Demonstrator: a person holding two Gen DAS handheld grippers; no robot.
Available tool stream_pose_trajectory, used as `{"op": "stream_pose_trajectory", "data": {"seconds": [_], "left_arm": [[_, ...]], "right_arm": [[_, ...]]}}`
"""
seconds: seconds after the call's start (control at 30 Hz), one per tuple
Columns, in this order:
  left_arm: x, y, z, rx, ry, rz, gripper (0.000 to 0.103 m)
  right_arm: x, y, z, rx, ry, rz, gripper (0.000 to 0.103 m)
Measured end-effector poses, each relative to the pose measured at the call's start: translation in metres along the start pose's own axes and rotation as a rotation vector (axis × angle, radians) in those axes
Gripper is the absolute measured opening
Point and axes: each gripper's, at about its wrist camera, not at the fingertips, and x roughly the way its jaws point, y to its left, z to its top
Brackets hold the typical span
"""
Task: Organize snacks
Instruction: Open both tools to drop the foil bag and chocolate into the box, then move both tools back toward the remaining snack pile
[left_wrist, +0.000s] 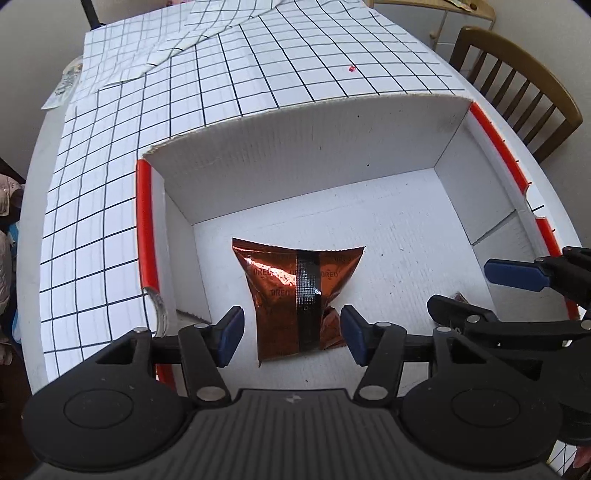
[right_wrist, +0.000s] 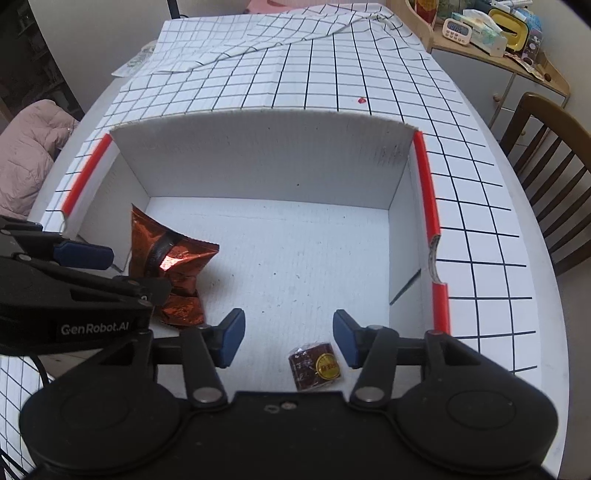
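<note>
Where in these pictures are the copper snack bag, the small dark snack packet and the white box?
copper snack bag (left_wrist: 295, 295): left wrist view, its black centre strip.
small dark snack packet (right_wrist: 314, 365): right wrist view, its top face.
white box (right_wrist: 258, 158): right wrist view, its far inner wall.

Both wrist views down into box (left_wrist: 303, 155)

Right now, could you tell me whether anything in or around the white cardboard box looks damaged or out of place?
Yes: the white cardboard box has a torn notch in its red-edged right rim, breaking the red strip. The crumpled copper foil snack bag lies skewed, and a small red speck sits on the grid-patterned tablecloth behind the box.
</note>
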Motion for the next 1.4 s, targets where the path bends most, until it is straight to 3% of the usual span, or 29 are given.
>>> {"op": "stream_pose_trajectory", "data": {"seconds": [0.7,1.4], "left_arm": [[-0.074,-0.023,-0.033,-0.020,-0.118,0.031,0.057],[-0.145,-0.056,-0.099,-0.038,-0.255,0.042,0.057]], "right_arm": [[-0.077,-0.009,-0.024,-0.025,-0.124,0.037,0.073],[-0.150,-0.018,-0.082,-0.054,-0.240,0.073,0.087]]}}
